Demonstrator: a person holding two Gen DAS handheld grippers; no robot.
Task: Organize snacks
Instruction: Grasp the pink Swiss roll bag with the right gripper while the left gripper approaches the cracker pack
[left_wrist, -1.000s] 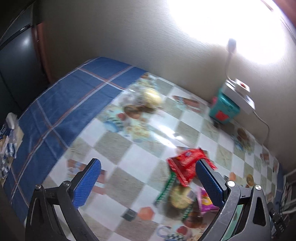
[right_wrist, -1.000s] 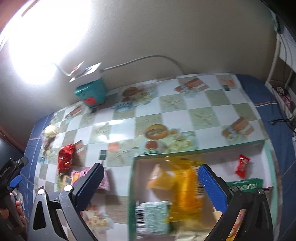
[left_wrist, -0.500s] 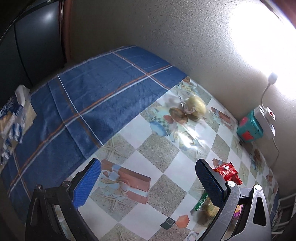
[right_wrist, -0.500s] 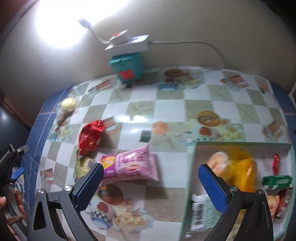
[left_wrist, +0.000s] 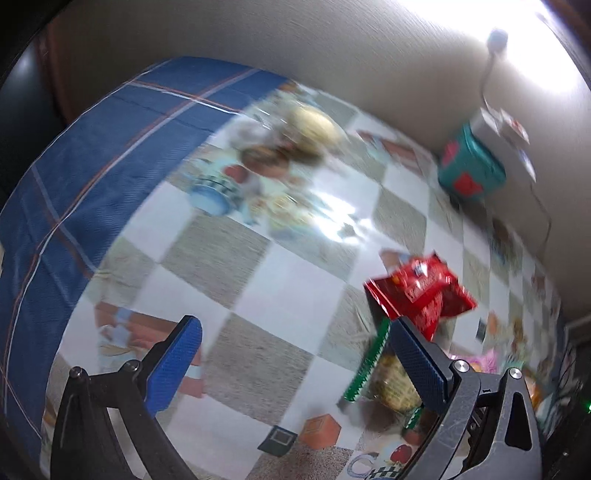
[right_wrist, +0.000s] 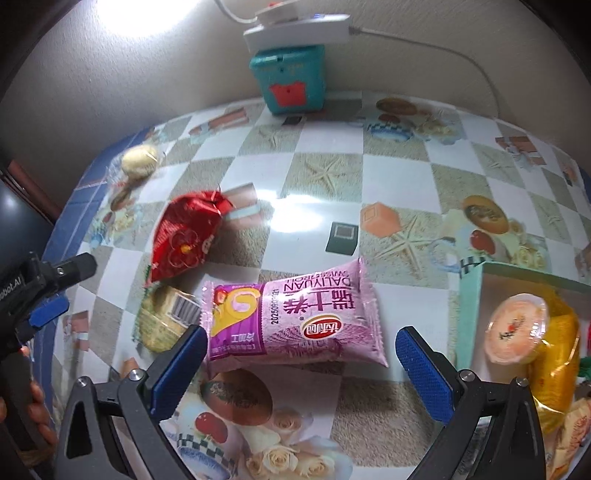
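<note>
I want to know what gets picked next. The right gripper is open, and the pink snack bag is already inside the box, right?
Not quite. In the right wrist view the pink snack bag lies on the table, outside the box. The right gripper is open.

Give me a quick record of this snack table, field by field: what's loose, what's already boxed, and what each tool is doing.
surface: checkered tablecloth
loose snacks: pink packet, red packet, yellow-green packet, round gold item
box: green-rimmed box, right side, holds jelly cup and yellow bag
right tool: open, empty, straddling pink packet
left tool: open, empty, near red packet
back wall: teal container under power strip
</note>
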